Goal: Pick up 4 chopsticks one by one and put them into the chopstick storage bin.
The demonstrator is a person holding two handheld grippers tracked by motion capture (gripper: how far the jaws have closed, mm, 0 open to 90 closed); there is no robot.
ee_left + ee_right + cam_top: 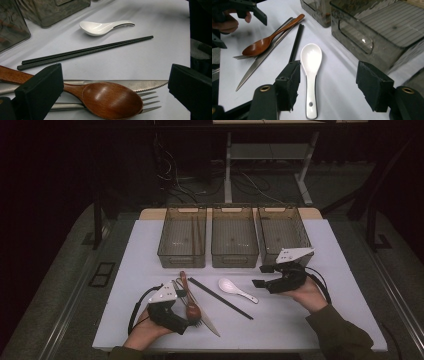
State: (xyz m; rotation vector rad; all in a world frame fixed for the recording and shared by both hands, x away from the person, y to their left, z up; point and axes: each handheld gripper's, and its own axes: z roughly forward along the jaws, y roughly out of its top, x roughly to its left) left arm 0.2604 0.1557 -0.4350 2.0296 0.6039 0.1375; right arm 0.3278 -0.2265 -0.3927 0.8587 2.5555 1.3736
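Cutlery lies mostly unsorted near the tabletop's (150,320) front: wooden spoon (110,98), fork (150,101), knife (150,85), black chopsticks (85,51), white spoon (311,75). Only the left bin (182,237) seems to hold brown sticks. Left gripper (167,307) and right gripper (280,275) both have jaws spread, empty.

Wooden spoon (110,100): reddish-brown, polished, faint sheen in the bowl. White spoon (311,67): glossy, ceramic-looking, smooth. Chopsticks (82,52): black, matt, finely textured along the shafts. Knife (140,84) and fork (147,102): bare metal, dull silver, knife edge serrated. Bins (372,32): smoky translucent plastic, ribbed floor, glossy walls. Table (310,320): white, matt, smooth. Gripper pads (375,85): black, matt, foam-like, rough at the edges.
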